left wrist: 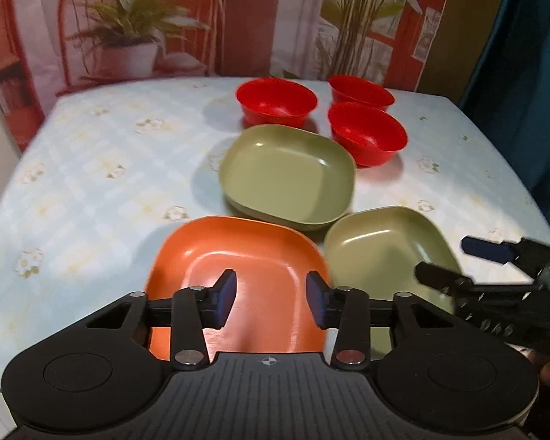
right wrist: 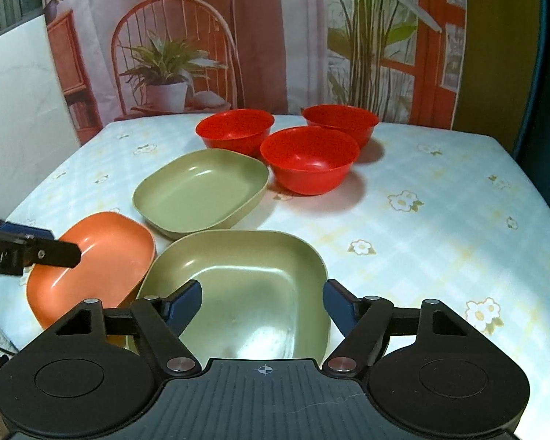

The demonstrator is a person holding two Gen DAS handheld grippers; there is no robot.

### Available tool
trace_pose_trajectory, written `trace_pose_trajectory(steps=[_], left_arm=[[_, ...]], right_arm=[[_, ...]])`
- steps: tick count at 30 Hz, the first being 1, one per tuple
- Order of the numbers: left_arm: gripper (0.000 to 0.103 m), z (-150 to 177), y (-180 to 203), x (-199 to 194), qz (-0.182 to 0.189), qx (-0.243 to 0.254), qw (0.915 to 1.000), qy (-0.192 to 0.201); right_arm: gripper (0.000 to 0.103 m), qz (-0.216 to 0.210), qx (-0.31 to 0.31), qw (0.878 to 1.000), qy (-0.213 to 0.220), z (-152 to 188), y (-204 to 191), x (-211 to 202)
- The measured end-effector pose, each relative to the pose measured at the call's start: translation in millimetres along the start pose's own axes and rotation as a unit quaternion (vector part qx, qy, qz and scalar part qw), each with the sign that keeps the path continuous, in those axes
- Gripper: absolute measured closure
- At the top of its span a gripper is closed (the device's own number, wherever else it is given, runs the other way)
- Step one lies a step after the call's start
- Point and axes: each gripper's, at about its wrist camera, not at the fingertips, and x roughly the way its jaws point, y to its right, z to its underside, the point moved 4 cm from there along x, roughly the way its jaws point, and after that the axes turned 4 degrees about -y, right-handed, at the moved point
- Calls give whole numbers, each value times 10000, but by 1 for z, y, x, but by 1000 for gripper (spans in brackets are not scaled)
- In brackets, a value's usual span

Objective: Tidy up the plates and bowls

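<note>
Progress: nothing stacked yet; all sorting remains | Orange plate (left wrist: 238,256), near green plate (right wrist: 238,275), far green plate (right wrist: 201,190) lie singly, front of table (right wrist: 421,238); three red bowls (right wrist: 310,159) separate behind | Contents: all empty | Left gripper (left wrist: 271,299) jaws apart above orange plate; right gripper (right wrist: 262,306) jaws apart above near green plate, neither gripping.

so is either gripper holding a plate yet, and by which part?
Neither holds anything. The left gripper is open over the orange plate, the right gripper open over the near green plate; no pad presses on a rim.
</note>
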Motion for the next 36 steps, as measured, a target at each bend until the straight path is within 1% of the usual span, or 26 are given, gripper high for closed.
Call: trace_pose_trajectory(steps=[3,4,5,8,9,10,11,14,17,22,26,31,36], left_arm=[[63,-6,7,7,229,-121,9995,-171],[67,-6,10,8,306,-129,9992,-239],[69,-8,14,11,418,-139,9985,-310],[71,-10,27,18,715,-187,9962,-455],[73,-9,30,21,864,-229,9946,-535],[76,-9,33,24,940,-252,9934,-601],[76,-8,35,28,969,-262,9928,-658],[76,-2,36,40,1027,-433,9901,-858],[76,2,32,42,1047,-609,9882,-940],[77,3,33,49,860,-592,9896,-994],[76,2,34,51,854,-571,9897,-1001],[77,7,34,60,905,-627,9876,-1124],[77,9,32,61,968,-666,9874,-1063]], right_arm=[[36,-26,84,10000,6,0,3,-1],[36,-39,118,9999,8,0,5,-1],[38,-48,150,9999,6,0,6,-1],[45,-80,206,9997,-37,2,9,1],[47,-90,214,9997,-48,2,9,2],[48,-100,220,9997,-55,2,9,3],[50,-110,226,9997,-63,2,10,3],[52,-128,253,9996,-68,3,11,4],[54,-148,309,9994,-83,4,13,4],[55,-199,331,9991,-146,5,11,6],[55,-210,348,9990,-183,6,12,8],[55,-187,436,9985,-288,8,15,13],[68,-111,516,9979,-386,12,20,16]])
